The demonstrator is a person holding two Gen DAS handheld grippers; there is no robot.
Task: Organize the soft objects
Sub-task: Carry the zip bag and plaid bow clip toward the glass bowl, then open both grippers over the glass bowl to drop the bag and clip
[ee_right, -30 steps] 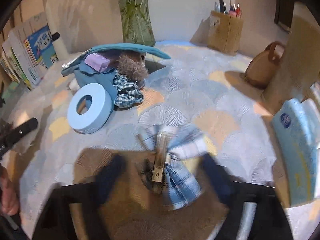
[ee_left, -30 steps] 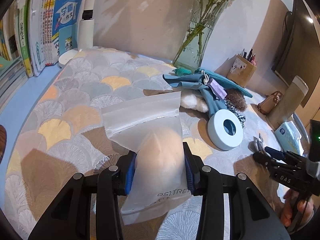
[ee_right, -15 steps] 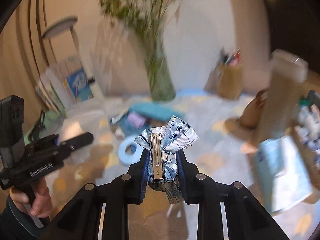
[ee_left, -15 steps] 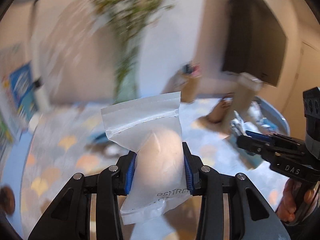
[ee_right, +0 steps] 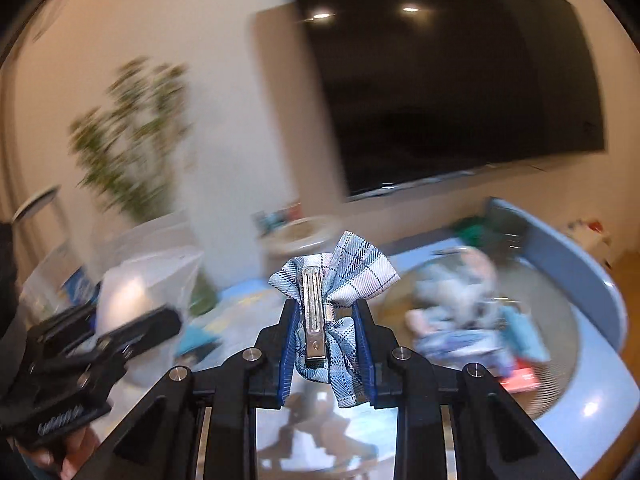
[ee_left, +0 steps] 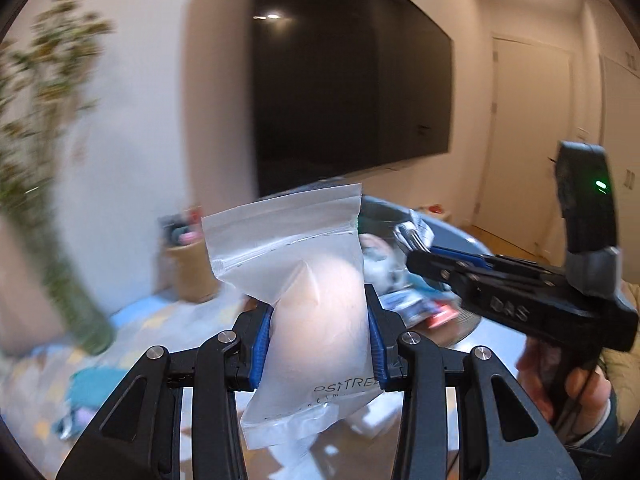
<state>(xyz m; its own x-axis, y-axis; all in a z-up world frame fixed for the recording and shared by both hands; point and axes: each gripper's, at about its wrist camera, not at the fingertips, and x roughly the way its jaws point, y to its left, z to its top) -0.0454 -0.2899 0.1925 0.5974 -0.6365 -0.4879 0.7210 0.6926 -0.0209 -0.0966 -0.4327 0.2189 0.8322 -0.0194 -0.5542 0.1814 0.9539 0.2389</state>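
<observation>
while my left gripper (ee_left: pixel 318 334) clamps the zip bag (ee_left: pixel 304 280) holding a peach sponge aloft, my right gripper (ee_right: pixel 326 350) pinches the plaid bow clip (ee_right: pixel 330 300) above the blue basket (ee_right: pixel 592 280).

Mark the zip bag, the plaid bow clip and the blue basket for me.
zip bag (ee_left: pixel 304 240), left wrist view, frosted upper panel.
plaid bow clip (ee_right: pixel 354 276), right wrist view, upper right fabric lobe.
blue basket (ee_right: pixel 576 264), right wrist view, far rim.

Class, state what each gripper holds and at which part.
The left gripper clamps a zip bag across its bulging middle. The right gripper pinches a plaid bow clip at its lower half.
</observation>
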